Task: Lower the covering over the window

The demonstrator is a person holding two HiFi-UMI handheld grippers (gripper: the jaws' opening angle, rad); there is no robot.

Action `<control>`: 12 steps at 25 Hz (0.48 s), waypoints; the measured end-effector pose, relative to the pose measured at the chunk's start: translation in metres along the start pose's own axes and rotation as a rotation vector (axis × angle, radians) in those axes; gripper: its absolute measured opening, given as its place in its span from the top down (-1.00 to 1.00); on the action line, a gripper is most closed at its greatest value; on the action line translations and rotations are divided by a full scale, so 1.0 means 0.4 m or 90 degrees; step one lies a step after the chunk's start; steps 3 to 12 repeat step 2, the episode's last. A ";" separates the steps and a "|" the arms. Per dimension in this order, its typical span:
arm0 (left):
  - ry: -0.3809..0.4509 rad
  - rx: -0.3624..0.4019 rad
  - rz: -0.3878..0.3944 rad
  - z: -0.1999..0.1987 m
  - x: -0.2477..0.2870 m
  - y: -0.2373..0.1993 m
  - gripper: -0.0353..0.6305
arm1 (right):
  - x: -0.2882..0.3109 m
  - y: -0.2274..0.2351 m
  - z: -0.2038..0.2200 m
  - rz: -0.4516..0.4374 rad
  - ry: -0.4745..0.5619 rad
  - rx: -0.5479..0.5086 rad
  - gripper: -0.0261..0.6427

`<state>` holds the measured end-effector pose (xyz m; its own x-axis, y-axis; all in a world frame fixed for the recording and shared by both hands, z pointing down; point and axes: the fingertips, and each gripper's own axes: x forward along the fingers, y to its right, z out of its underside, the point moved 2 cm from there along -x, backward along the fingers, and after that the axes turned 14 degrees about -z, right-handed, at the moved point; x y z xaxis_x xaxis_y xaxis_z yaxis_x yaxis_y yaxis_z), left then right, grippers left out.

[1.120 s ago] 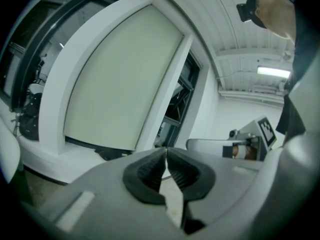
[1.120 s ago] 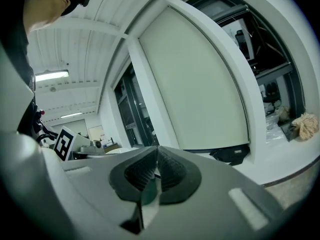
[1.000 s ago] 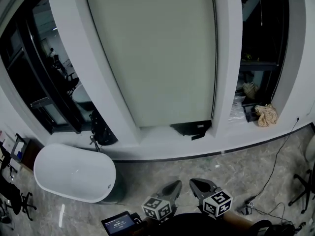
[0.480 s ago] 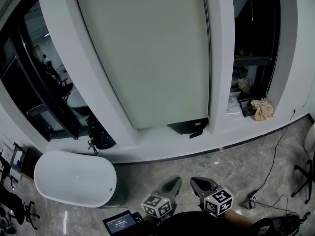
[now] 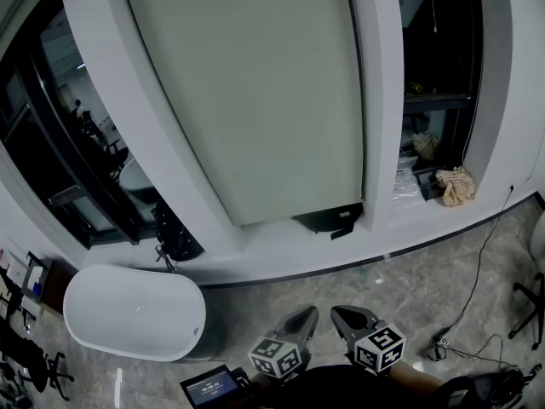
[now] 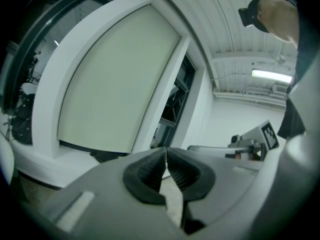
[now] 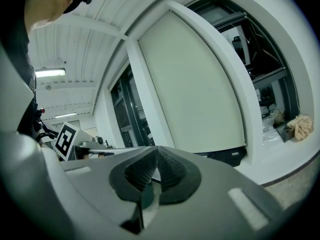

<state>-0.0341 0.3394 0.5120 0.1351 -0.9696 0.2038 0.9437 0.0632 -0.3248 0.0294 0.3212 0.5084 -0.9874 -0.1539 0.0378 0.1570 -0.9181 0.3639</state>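
Observation:
A pale roller blind (image 5: 255,92) covers the middle window between white frame posts, and its lower edge hangs a little above the sill (image 5: 281,241). The blind also fills the left gripper view (image 6: 110,84) and the right gripper view (image 7: 195,89). My left gripper (image 5: 305,313) and right gripper (image 5: 345,313) sit side by side at the bottom of the head view, well back from the window. Both point toward it, roughly level. The left gripper (image 6: 166,151) has its jaws shut with nothing between them. The right gripper (image 7: 156,151) is shut and empty too.
A white bathtub (image 5: 132,312) stands on the floor at the left. A dark box (image 5: 328,220) lies on the sill under the blind, and a crumpled cloth (image 5: 456,184) lies on the right sill. Cables (image 5: 473,313) trail over the floor at the right.
The head view has shifted slightly, so the window sits a little further left and higher. Both grippers hold their place and stay shut.

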 end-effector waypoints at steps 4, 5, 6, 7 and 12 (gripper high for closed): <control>0.000 -0.002 -0.004 -0.001 -0.001 -0.003 0.88 | -0.002 0.001 0.005 0.002 -0.001 0.002 0.90; 0.000 -0.002 -0.004 -0.001 -0.001 -0.003 0.88 | -0.002 0.001 0.005 0.002 -0.001 0.002 0.90; 0.000 -0.002 -0.004 -0.001 -0.001 -0.003 0.88 | -0.002 0.001 0.005 0.002 -0.001 0.002 0.90; 0.000 -0.002 -0.004 -0.001 -0.001 -0.003 0.88 | -0.002 0.001 0.005 0.002 -0.001 0.002 0.90; 0.000 -0.002 -0.004 -0.001 -0.001 -0.003 0.88 | -0.002 0.001 0.005 0.002 -0.001 0.002 0.90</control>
